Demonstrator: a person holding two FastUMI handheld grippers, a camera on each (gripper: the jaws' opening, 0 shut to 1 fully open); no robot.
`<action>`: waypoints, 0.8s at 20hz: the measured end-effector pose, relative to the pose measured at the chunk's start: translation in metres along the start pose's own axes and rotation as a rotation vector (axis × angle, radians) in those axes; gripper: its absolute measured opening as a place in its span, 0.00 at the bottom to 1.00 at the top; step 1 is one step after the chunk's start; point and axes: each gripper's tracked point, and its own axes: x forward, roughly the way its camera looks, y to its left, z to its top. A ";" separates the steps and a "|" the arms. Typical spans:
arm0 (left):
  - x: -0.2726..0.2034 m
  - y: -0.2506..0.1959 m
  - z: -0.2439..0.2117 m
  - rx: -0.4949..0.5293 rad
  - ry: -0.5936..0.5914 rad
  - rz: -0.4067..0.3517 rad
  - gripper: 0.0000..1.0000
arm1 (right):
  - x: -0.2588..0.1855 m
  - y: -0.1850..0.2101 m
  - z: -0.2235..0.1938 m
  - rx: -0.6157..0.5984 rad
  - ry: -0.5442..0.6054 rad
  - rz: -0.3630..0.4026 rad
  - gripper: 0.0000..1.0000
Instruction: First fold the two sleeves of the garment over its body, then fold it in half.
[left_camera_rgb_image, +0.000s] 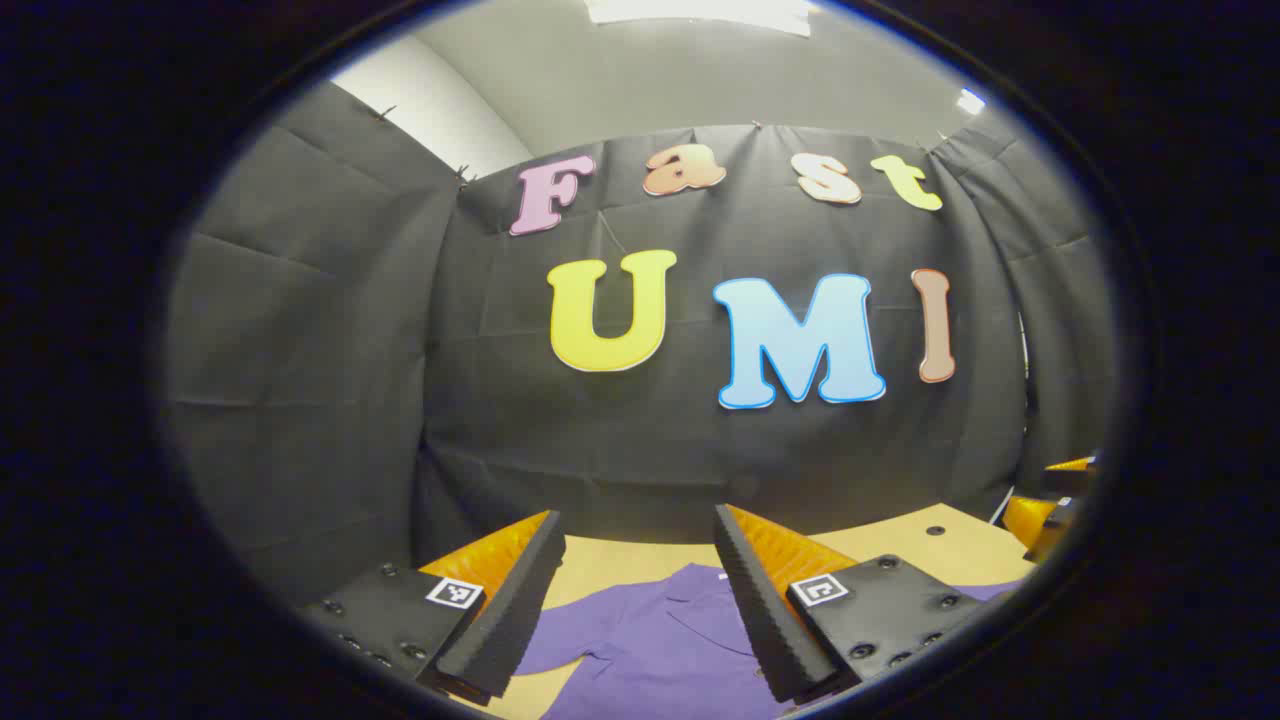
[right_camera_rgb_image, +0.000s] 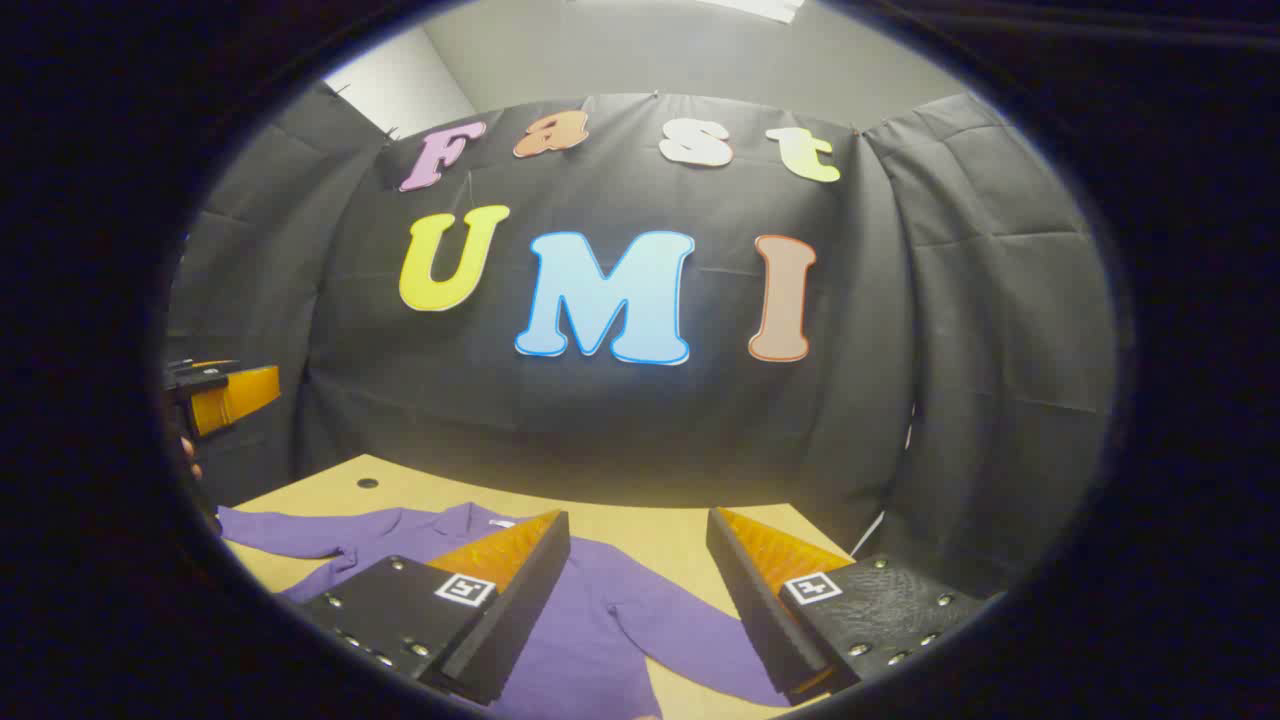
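- While both grippers hang above the table (right_camera_rgb_image: 640, 535), the shirt (right_camera_rgb_image: 600, 620) lies flat on it, low in the frame in both views.
- In the left gripper view, the left gripper (left_camera_rgb_image: 635, 610) sits at the bottom centre with its fingers spread wide apart, nothing between them, so it's open and empty.
- Through that gap you see the shirt (left_camera_rgb_image: 660, 640), purple, with its collar (left_camera_rgb_image: 700, 580) pointing toward the back wall (left_camera_rgb_image: 640, 440).
- One sleeve (left_camera_rgb_image: 555, 650) runs off toward the lower left, behind the left finger (left_camera_rgb_image: 505, 610).
- At the far right edge of that view, the right gripper (left_camera_rgb_image: 1050, 510) pokes in, too cropped to say how its fingers stand from here.
- In the right gripper view, the right gripper (right_camera_rgb_image: 635, 605) is at the bottom centre, fingers also wide apart and holding nothing.
- Below it, the shirt spreads across the lower left and centre of the frame.
- One sleeve (right_camera_rgb_image: 290, 535) stretches out to the left edge, the other sleeve (right_camera_rgb_image: 680, 635) angles down toward the lower right, under the right finger (right_camera_rgb_image: 760, 600).
- Both sleeves look laid out, not folded over the body.
- Left gripper (right_camera_rgb_image: 215, 395) shows at the far left, mid-height, up off the table, with a bit of a hand (right_camera_rgb_image: 188, 455) under it.
- Small dark hole (right_camera_rgb_image: 367, 483) in the table near its back left corner.
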 end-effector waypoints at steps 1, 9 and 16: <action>-0.001 -0.001 0.000 -0.001 0.000 -0.008 0.93 | 0.001 0.000 -0.002 0.005 0.005 -0.003 0.90; 0.004 -0.005 -0.002 -0.013 -0.006 -0.033 0.93 | 0.000 -0.008 0.000 0.020 0.005 -0.041 0.89; 0.004 -0.005 -0.003 -0.017 -0.006 -0.031 0.95 | -0.001 -0.015 -0.006 0.038 0.025 -0.061 0.89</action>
